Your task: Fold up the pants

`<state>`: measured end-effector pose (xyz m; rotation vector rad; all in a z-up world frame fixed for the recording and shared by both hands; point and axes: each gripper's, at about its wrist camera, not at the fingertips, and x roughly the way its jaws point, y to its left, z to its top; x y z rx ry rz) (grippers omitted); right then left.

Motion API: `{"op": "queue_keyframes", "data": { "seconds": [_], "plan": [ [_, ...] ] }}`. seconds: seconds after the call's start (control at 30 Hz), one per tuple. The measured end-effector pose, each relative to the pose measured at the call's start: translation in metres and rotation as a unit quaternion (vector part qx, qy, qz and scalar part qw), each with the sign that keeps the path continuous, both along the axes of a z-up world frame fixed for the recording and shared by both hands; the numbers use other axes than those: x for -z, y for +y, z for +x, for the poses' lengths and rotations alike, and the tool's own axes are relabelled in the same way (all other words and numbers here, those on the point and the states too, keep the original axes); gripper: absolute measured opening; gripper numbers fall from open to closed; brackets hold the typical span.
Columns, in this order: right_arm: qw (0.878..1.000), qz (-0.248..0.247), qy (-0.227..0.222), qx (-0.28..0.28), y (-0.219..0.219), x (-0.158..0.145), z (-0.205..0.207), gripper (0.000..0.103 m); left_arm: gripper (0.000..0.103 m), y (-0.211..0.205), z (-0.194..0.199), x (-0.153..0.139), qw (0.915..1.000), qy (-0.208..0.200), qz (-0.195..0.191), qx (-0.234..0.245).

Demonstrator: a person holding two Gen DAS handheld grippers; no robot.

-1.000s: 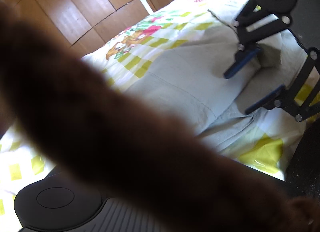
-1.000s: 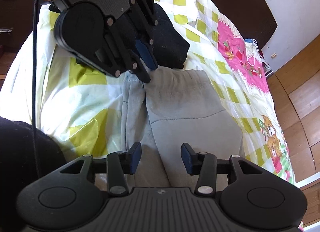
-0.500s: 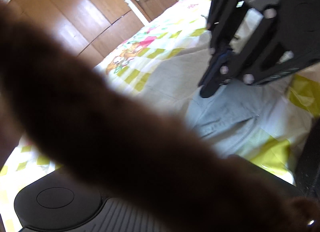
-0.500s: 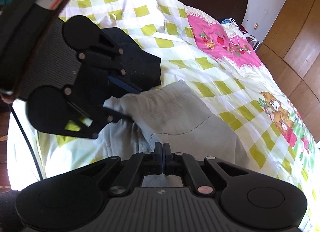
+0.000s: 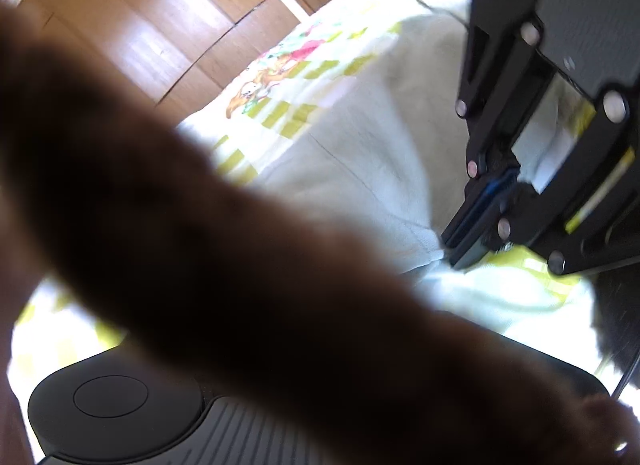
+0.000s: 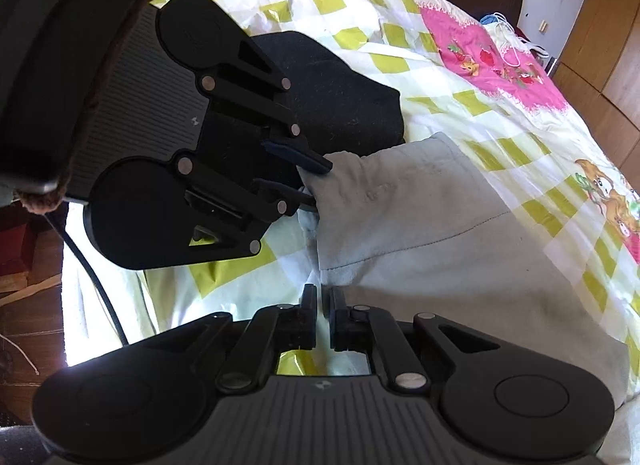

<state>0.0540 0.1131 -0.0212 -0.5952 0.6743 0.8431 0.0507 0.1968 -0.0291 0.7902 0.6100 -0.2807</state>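
Light grey pants (image 6: 440,265) lie spread over a bed with a yellow-checked cover (image 6: 400,61). In the right wrist view my right gripper (image 6: 323,301) is shut on the pants' near edge, with cloth pinched between its fingers. Further along the same edge my left gripper (image 6: 316,183) is shut on a bunched corner of the pants. The left wrist view shows the pants (image 5: 360,145) and the right gripper (image 5: 456,249) shut at the cloth's edge. A blurred brown band (image 5: 240,265) close to that lens hides the left gripper's own fingers.
A black garment (image 6: 340,105) lies on the bed just behind the left gripper. A black cable (image 6: 100,285) hangs by the bed's left edge, with floor (image 6: 24,285) beyond it. Wooden wardrobe doors (image 5: 140,25) stand past the bed's far side.
My right gripper was open over the pants a second ago and has since shut on their edge. Both grippers now hold that edge closer to the bed's side.
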Motion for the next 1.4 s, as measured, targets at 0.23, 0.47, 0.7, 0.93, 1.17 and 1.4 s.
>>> {"op": "queue_keyframes", "data": {
  "seconds": [0.23, 0.47, 0.7, 0.93, 1.17, 1.4],
  "plan": [
    [0.997, 0.029, -0.005, 0.076, -0.067, -0.032, 0.004, 0.036, 0.023, 0.007, -0.005, -0.027, 0.9975, 0.008, -0.052, -0.047],
    [0.991, -0.056, -0.034, 0.119, -0.155, -0.043, 0.042, 0.037, 0.026, -0.038, 0.000, -0.056, 0.9892, 0.021, -0.144, -0.021],
    [0.977, -0.183, -0.082, 0.070, -0.227, -0.037, 0.119, 0.039, 0.032, -0.140, 0.048, -0.043, 0.9629, 0.085, -0.254, 0.034],
    [0.940, -0.301, -0.141, -0.080, -0.247, 0.000, 0.180, 0.043, 0.033, -0.187, 0.093, -0.009, 0.9471, 0.135, -0.291, 0.021],
    [0.898, -0.374, -0.101, -0.209, -0.237, 0.032, 0.212, 0.045, 0.037, -0.195, 0.105, 0.000, 0.9373, 0.146, -0.316, 0.024],
    [0.895, -0.388, -0.047, -0.214, -0.229, 0.035, 0.230, 0.037, 0.040, -0.195, 0.106, 0.008, 0.9288, 0.148, -0.339, 0.023]
  ]
}}
